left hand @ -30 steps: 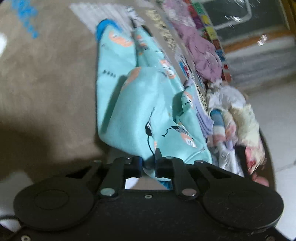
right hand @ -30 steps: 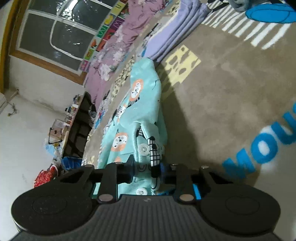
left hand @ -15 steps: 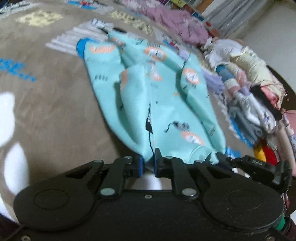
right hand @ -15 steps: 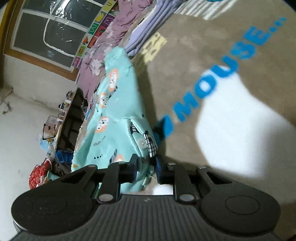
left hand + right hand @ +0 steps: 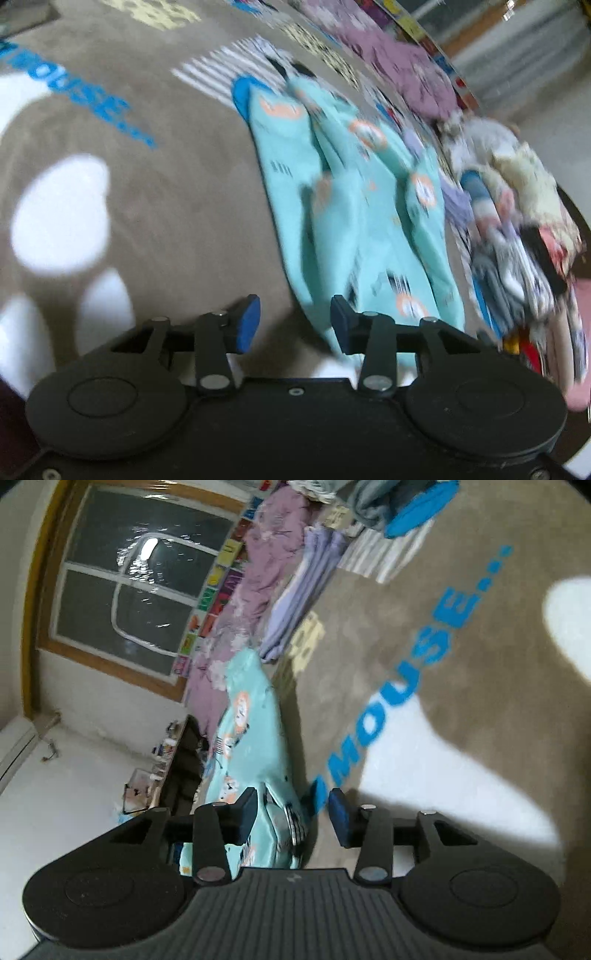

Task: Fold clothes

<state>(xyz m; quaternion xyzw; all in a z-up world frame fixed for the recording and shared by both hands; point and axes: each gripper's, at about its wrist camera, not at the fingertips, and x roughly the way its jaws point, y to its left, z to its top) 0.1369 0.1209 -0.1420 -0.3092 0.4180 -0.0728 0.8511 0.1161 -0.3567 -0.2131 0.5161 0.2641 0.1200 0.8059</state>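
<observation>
The teal garment (image 5: 351, 221) lies in long folds on the brown rug (image 5: 166, 177), its blue cuff end far from both grippers and its near edge just under them. The left gripper (image 5: 293, 323) is opening: its blue pads stand apart, bare rug between them, and the garment's near corner lies just beside the right-hand pad, not pinched. The right gripper (image 5: 291, 814) is opening too; the garment's striped hem (image 5: 295, 823) sits loose between its pads, pressed by neither. On one long side of the garment the rug runs wide and bare, with only blue lettering (image 5: 402, 686) and white patches. On the other long side it is crowded: a heap of mixed clothes (image 5: 517, 229) lies close by, and a purple garment (image 5: 399, 62) lies beyond the garment's far end, with folded lilac cloth (image 5: 299, 602) nearby.
</observation>
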